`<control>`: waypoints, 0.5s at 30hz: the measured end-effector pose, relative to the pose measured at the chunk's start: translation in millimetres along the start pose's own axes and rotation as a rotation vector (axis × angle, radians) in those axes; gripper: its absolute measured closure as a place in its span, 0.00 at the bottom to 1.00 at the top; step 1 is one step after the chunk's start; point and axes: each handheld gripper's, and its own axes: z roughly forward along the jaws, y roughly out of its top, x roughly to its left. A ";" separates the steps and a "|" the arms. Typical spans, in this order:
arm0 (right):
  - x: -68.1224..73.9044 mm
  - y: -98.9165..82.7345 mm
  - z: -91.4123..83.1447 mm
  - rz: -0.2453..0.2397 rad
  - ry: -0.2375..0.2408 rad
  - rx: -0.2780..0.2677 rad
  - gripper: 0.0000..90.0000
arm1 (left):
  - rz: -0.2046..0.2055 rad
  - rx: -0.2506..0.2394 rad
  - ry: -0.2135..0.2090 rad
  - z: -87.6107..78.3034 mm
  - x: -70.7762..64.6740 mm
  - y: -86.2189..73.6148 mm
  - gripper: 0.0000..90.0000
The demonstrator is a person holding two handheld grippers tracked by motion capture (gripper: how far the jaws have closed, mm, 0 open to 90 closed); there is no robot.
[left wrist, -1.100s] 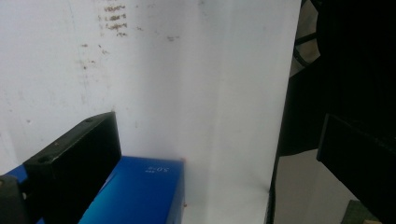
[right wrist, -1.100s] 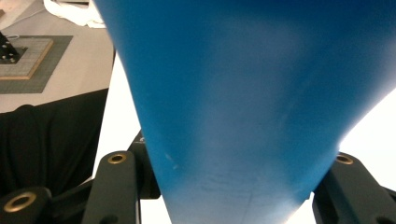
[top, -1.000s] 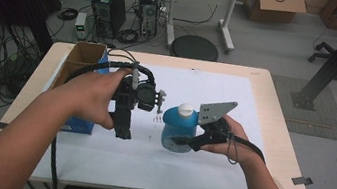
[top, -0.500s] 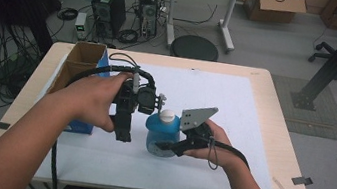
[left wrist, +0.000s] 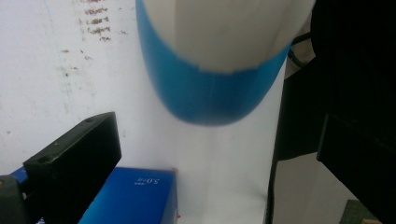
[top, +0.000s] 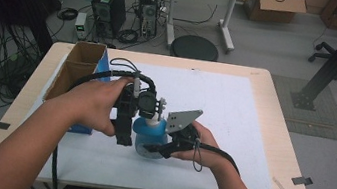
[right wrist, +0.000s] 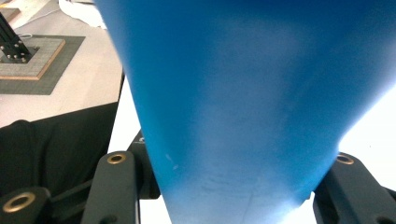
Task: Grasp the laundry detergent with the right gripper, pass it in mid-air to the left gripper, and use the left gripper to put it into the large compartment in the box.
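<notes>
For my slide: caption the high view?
Right tongs grip a blue bottle while left tongs hover beside it.

From above the near edge of the surface (top: 261, 138) we looked forward and down, well back from the blue bottle (top: 149, 139) at its middle. The camera on the left claw (top: 126, 136) looked down past the bottle's side, very near it. The camera on the right claw (top: 155, 149) sat right against the bottle's body. All three views shared the bottle and the white sheet (top: 234, 114) beneath it.
</notes>
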 end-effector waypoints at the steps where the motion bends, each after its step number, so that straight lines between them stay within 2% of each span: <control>1: 0.1 0.4 1.3 0.001 0.001 0.000 0.51 | 0.000 -0.001 -0.001 0.5 -0.2 0.1 0.00; 15: 2.6 9.9 18.9 -0.006 0.011 -0.022 0.51 | 0.006 -0.014 0.000 3.3 -2.6 0.9 0.00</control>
